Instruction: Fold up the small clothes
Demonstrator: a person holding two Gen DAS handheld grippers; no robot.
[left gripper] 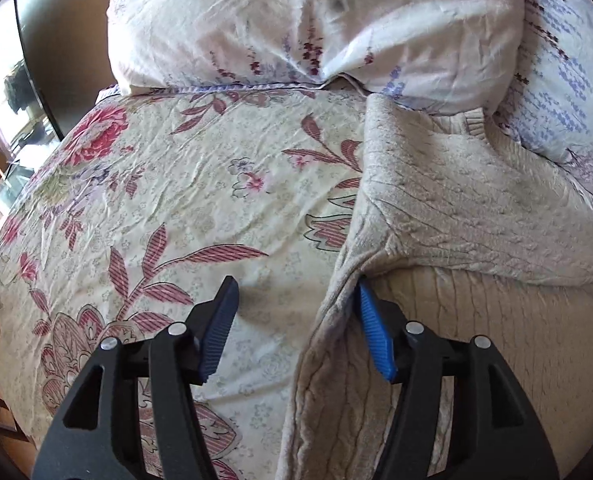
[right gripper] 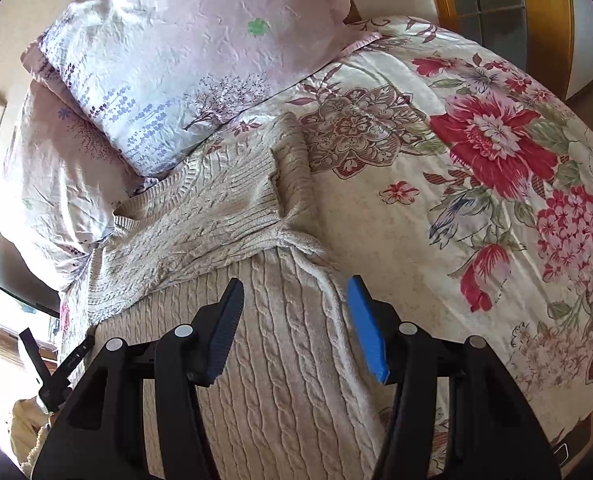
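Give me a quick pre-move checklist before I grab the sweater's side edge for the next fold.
1. Left tool open: ok.
2. Right tool open: ok.
3. Sweater lying on the bedspread: ok.
4. Top part already folded down across the body: ok.
5. Sweater's edge between the left tool's fingers: ok, one finger sits under the edge, not yet clamped.
6. Collar clear of the pillow: cannot tell.
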